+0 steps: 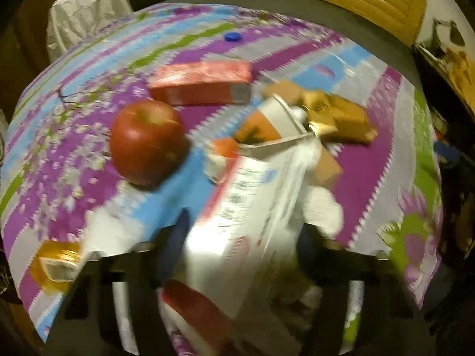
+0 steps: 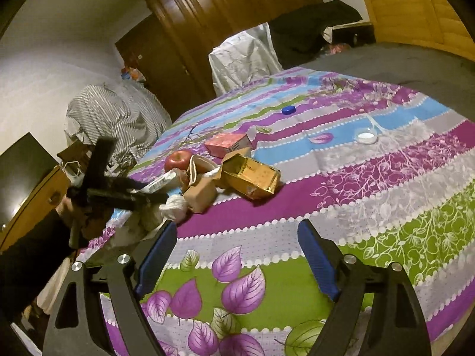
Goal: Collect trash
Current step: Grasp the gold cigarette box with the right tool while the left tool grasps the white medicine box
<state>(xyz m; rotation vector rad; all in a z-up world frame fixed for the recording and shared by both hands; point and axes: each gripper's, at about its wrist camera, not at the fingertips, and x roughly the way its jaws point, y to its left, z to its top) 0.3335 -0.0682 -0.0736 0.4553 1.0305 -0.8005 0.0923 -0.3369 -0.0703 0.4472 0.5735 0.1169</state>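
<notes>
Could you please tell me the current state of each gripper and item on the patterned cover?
left gripper: closed on the white carton.
right gripper: open, empty.
white carton: gripped, tilted.
gold box: on its side, end flaps open.
red box: lying flat, closed.
apple: whole, untouched.
blue cap: loose, lying alone.

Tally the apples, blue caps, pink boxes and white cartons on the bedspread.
Apples: 1
Blue caps: 1
Pink boxes: 1
White cartons: 1
Total: 4
</notes>
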